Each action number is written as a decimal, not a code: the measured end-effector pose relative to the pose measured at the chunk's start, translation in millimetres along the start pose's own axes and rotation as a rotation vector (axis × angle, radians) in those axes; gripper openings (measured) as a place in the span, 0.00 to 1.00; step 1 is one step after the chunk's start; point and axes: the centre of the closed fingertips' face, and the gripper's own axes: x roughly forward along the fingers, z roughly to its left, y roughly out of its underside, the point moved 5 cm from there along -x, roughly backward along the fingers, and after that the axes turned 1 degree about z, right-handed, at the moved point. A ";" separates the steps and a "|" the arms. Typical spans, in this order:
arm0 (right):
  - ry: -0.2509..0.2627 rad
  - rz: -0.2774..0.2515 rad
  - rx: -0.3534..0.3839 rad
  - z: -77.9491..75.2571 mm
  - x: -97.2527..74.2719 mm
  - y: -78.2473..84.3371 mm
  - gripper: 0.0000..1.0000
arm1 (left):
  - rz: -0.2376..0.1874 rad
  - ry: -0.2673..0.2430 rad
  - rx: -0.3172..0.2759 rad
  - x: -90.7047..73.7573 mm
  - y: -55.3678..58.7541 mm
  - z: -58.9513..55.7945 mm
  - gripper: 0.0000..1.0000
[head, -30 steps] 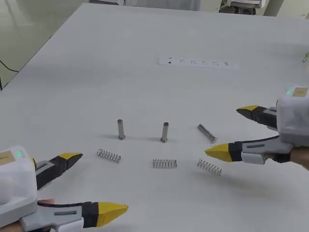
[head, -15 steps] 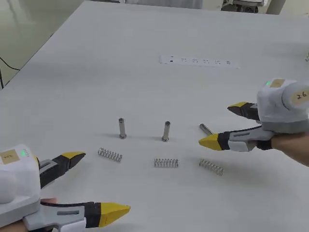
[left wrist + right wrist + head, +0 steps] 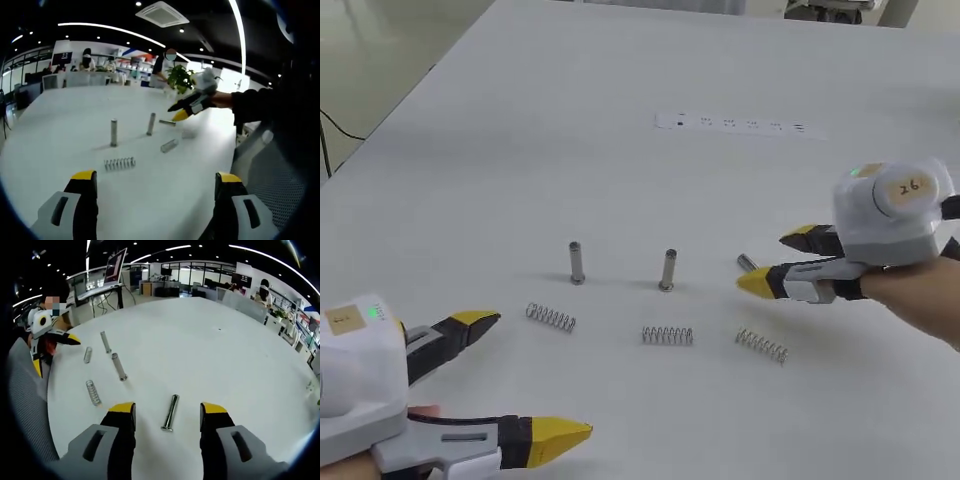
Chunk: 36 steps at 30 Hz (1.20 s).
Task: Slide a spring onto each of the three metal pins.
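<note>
Two metal pins stand upright on the white table, a left pin [image 3: 576,263] and a middle pin [image 3: 667,271]. A third pin [image 3: 747,264] [image 3: 170,412] lies flat at the right. Three springs lie in a row in front of them: left spring [image 3: 550,317], middle spring [image 3: 667,336], right spring [image 3: 761,346]. My right gripper [image 3: 777,260] [image 3: 167,409] is open, low over the table, its jaws straddling the lying pin without touching it. My left gripper [image 3: 525,376] [image 3: 156,177] is open near the front left, holding nothing, with the left spring [image 3: 119,163] just ahead.
A flush white socket strip [image 3: 730,125] sits in the table further back. The table's left edge [image 3: 410,95] runs diagonally. Office desks and people are seen far off in the left gripper view.
My right gripper has moved left and down to the lying pin, its jaws now on either side of it. The left gripper has stayed put.
</note>
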 end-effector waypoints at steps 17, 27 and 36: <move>0.016 0.090 0.035 -6.6 25.0 -1.4 0.25 | 0.001 -0.010 -0.002 -2.2 1.2 2.4 0.94; 0.014 0.135 0.048 -8.5 33.3 -2.1 0.17 | 0.003 -0.014 -0.001 -2.4 0.2 4.0 0.94; 0.014 0.158 0.055 -10.2 35.5 -1.1 0.11 | 0.003 -0.019 -0.004 -4.0 0.4 6.3 0.94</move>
